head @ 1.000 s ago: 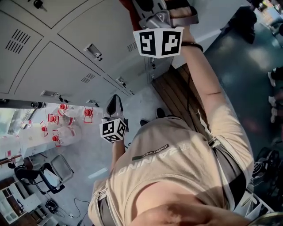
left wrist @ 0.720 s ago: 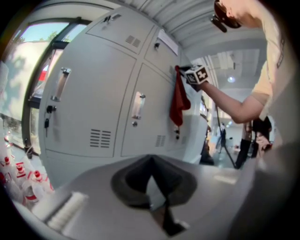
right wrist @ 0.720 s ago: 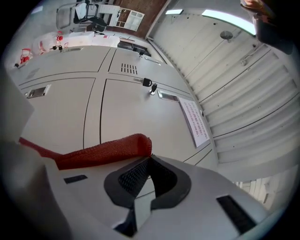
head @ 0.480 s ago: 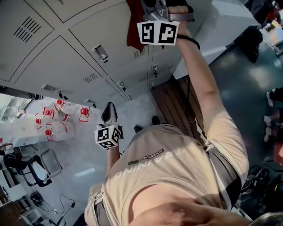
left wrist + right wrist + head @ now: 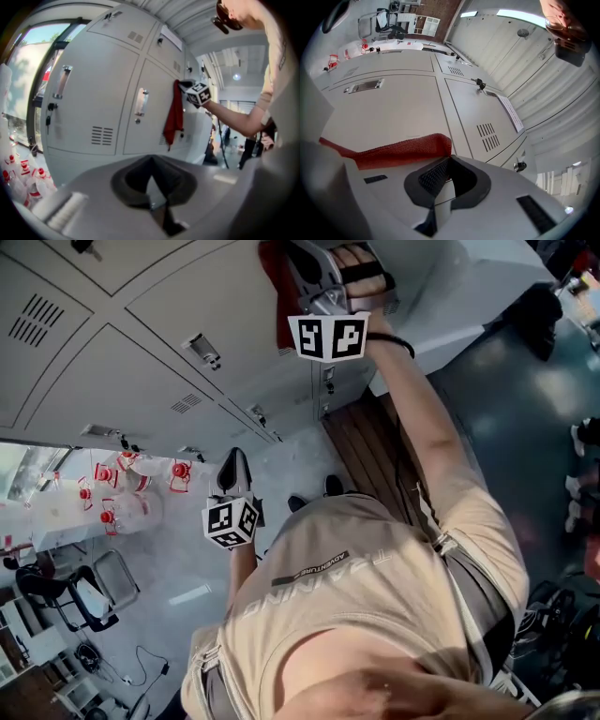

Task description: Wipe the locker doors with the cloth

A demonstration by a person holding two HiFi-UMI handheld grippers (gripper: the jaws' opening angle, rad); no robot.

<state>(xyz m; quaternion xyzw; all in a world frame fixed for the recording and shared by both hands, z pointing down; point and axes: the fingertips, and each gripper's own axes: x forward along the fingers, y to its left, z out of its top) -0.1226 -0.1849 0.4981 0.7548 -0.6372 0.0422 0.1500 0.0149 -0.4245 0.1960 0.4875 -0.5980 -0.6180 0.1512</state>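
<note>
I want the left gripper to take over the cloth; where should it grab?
Take the red cloth by its loose lower tail, coming from below: the right gripper clamps its top, and the rest hangs free down the locker door.

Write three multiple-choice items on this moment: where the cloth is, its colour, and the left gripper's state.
1. Where is the red woven cloth?
A) on the floor
B) against a grey metal locker door, held by the right gripper
C) on the wooden bench

2. What colour is the cloth?
A) blue
B) white
C) red

3. What is the state of the left gripper?
A) jaws together, empty
B) clamped on a bottle
C) clamped on the cloth

Answers:
1. B: the right gripper view shows the cloth pinched in its jaws at the door.
2. C: it reads red in every view.
3. A: the left gripper view shows nothing between its jaws.
</note>
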